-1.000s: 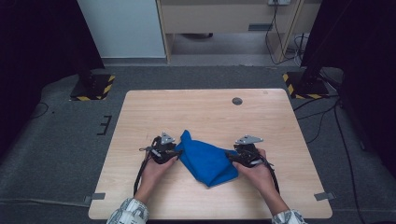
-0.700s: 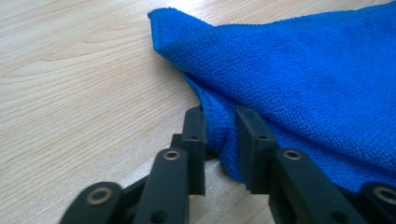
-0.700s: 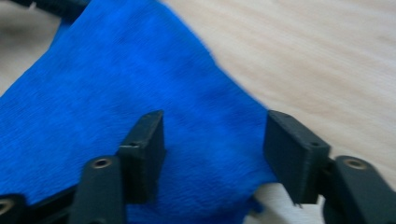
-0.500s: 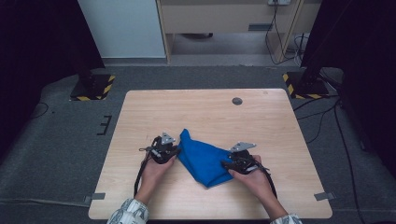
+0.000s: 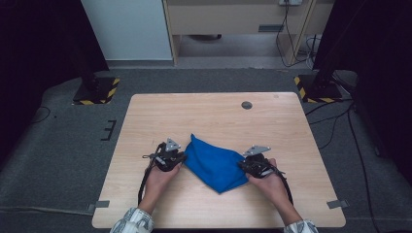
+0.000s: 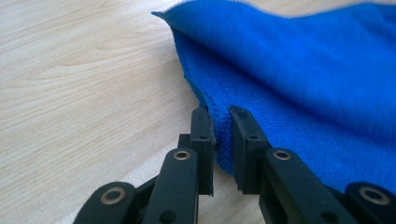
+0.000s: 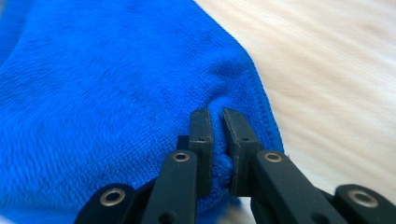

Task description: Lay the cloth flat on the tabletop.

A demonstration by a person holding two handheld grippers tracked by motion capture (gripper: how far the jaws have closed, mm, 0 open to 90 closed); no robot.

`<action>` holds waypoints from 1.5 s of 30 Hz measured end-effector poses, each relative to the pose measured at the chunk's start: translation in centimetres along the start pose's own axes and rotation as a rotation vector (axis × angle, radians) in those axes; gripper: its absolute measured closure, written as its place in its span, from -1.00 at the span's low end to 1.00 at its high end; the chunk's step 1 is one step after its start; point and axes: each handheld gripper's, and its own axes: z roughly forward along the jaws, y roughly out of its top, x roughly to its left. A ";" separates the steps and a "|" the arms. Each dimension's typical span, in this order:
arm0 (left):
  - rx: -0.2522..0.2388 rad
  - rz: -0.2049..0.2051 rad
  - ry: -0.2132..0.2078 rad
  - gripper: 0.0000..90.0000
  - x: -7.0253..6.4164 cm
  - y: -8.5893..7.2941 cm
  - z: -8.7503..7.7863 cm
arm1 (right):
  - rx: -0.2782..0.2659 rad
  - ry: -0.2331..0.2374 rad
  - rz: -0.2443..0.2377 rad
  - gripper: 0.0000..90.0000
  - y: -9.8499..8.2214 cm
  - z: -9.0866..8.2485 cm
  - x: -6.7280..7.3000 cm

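Note:
A blue cloth (image 5: 214, 162) lies folded on the wooden table (image 5: 214, 121), between my two hands. My left gripper (image 5: 180, 158) sits at the cloth's left edge. In the left gripper view its black jaws pinch the hem of the blue cloth (image 6: 299, 70), left gripper (image 6: 219, 112) shut on it. My right gripper (image 5: 244, 166) is at the cloth's right edge and its jaws have just been closing. The right gripper view has the right gripper (image 7: 215, 114) clamped on a bunched fold of the blue cloth (image 7: 107, 93).
A small dark round grommet (image 5: 247, 105) sits in the table's far part. Bare wood spreads behind the cloth and to both sides. Black stands with yellow-black striped bases (image 5: 94, 92) rise on the floor beyond the table's far corners, with cables at the right.
The right hand slid a little toward the front edge and its gripper closed onto the cloth's right edge. The left gripper stayed at the left edge.

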 end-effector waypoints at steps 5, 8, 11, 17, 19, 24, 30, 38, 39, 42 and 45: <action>0.017 0.004 0.004 0.78 -0.6 -0.9 -0.6 | -0.018 -0.023 0.022 0.84 0.3 0.6 -1.9; 0.024 0.002 0.012 0.79 -0.8 -1.5 -1.2 | -0.021 -0.024 0.009 0.83 0.8 1.1 -2.1; 0.031 -0.013 0.018 0.79 -0.9 -2.2 -1.8 | -0.027 -0.020 -0.002 0.82 1.3 1.8 -2.1; 0.019 -0.055 0.041 0.66 -0.7 -3.5 -3.0 | -0.025 -0.004 -0.016 0.75 2.1 2.6 -2.4; -0.001 -0.068 0.064 0.24 -0.5 -3.6 -3.1 | -0.045 0.008 -0.010 0.52 2.3 2.2 -2.6; -0.084 -0.104 0.057 -0.10 0.4 -3.2 -3.7 | -0.116 -0.001 0.043 0.03 2.9 0.8 -3.3; -0.154 -0.152 0.080 -0.24 2.5 -2.0 -3.8 | -0.179 -0.046 0.135 -0.39 3.6 0.1 -5.0; -0.147 -0.165 0.078 -0.27 4.8 0.3 -1.4 | -0.087 -0.066 0.151 -0.04 3.3 3.4 -5.7; -0.138 -0.167 0.068 -0.27 5.0 0.4 -0.9 | -0.077 -0.068 0.144 -0.04 3.3 3.7 -5.7; -0.086 -0.134 0.078 -0.31 5.1 0.8 0.7 | -0.063 -0.084 0.140 -0.06 3.2 4.2 -5.8; -0.054 -0.133 0.078 -0.33 5.2 0.8 1.7 | -0.064 -0.083 0.143 -0.05 3.0 4.3 -5.8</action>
